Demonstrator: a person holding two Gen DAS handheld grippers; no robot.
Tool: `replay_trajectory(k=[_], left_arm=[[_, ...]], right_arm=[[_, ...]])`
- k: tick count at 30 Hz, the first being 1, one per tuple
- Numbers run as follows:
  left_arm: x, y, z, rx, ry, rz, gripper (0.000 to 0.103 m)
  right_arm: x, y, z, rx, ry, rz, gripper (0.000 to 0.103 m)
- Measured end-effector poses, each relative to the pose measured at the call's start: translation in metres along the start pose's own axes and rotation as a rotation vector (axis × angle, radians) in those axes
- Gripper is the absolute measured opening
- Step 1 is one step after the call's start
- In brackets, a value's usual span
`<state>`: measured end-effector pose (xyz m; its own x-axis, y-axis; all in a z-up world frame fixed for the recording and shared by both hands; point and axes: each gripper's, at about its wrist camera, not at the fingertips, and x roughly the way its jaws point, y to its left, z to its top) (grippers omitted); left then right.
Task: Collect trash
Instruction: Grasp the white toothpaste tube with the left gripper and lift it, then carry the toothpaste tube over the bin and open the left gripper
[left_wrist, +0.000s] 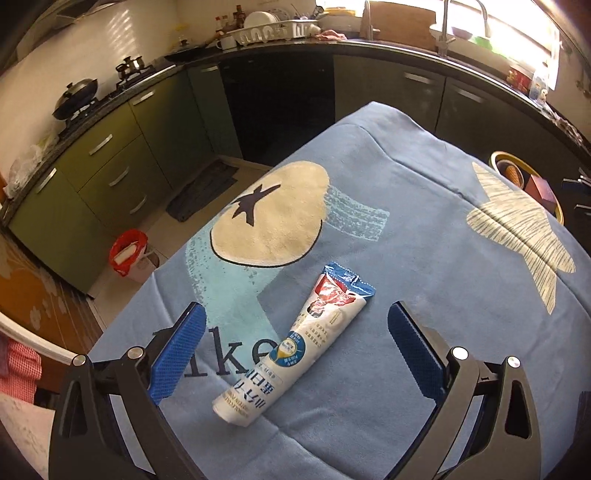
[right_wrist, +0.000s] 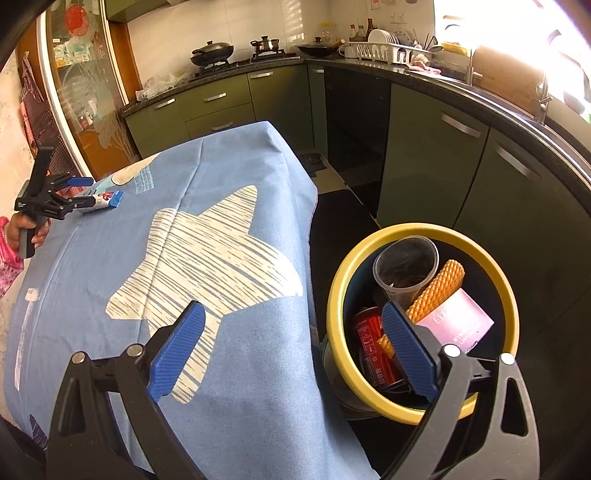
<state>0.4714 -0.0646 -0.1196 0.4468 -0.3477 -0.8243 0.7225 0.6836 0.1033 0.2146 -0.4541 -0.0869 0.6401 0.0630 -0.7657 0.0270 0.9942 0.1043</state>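
A white squeezed tube (left_wrist: 295, 347) with a blue crimped end lies on the blue star-print cloth (left_wrist: 406, 229). My left gripper (left_wrist: 295, 332) is open, its blue pads on either side of the tube and apart from it. From the right wrist view the same left gripper (right_wrist: 79, 192) straddles the tube (right_wrist: 107, 199) at the far left. My right gripper (right_wrist: 291, 343) is open and holds nothing, over the table's right edge. Beside it sits a yellow-rimmed bin (right_wrist: 513, 295) holding a clear cup (right_wrist: 406, 266), a red can (right_wrist: 369, 339), a pink box (right_wrist: 458, 325) and an orange wafer-like piece (right_wrist: 439, 288).
Green kitchen cabinets (left_wrist: 110, 166) and a dark counter wrap around behind the table. A small bin with a red liner (left_wrist: 127, 251) stands on the floor at left. A floor mat (left_wrist: 203, 188) lies by the cabinets. A hand (right_wrist: 18, 229) holds the left gripper's handle.
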Motion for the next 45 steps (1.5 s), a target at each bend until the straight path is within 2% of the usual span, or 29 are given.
replay_trajectory(k=[2, 4, 9, 13, 15, 19, 27, 32, 34, 36, 40, 45], left_arm=[[0.01, -0.003, 0.0, 0.042, 0.036, -0.008, 0.088], [0.013, -0.009, -0.001, 0.088, 0.051, 0.0, 0.086], [0.018, -0.019, -0.003, 0.125, 0.096, -0.005, 0.067], [0.013, -0.026, -0.007, 0.117, 0.11, -0.022, 0.054], [0.011, -0.029, -0.009, 0.102, 0.123, -0.03, 0.042], [0.004, -0.037, -0.017, 0.065, 0.134, -0.021, 0.029], [-0.013, -0.059, -0.039, -0.083, 0.139, -0.001, 0.024], [-0.032, -0.096, -0.045, -0.132, 0.125, 0.001, 0.024], [-0.044, -0.118, -0.04, -0.119, 0.11, -0.004, 0.024], [-0.054, -0.143, -0.03, -0.105, 0.095, -0.019, 0.024], [-0.069, -0.205, 0.007, -0.056, 0.055, -0.098, 0.024], [-0.067, -0.295, 0.064, 0.042, 0.007, -0.262, 0.024]], right_arm=[[0.001, 0.0, 0.0, -0.001, 0.008, -0.003, 0.092], [0.001, 0.0, 0.001, 0.0, 0.008, -0.001, 0.092], [0.006, 0.0, 0.002, 0.006, 0.018, 0.021, 0.092], [0.009, 0.0, -0.001, 0.006, 0.029, 0.034, 0.092], [0.009, -0.001, -0.003, 0.005, 0.036, 0.039, 0.092], [0.006, -0.004, -0.007, 0.014, 0.033, 0.049, 0.092], [-0.007, -0.016, -0.019, 0.05, 0.013, 0.072, 0.092], [-0.02, -0.026, -0.027, 0.074, -0.006, 0.086, 0.092], [-0.028, -0.032, -0.03, 0.083, -0.019, 0.086, 0.092], [-0.036, -0.039, -0.033, 0.096, -0.034, 0.076, 0.092], [-0.06, -0.064, -0.043, 0.151, -0.075, 0.039, 0.092], [-0.093, -0.108, -0.064, 0.249, -0.118, -0.029, 0.092]])
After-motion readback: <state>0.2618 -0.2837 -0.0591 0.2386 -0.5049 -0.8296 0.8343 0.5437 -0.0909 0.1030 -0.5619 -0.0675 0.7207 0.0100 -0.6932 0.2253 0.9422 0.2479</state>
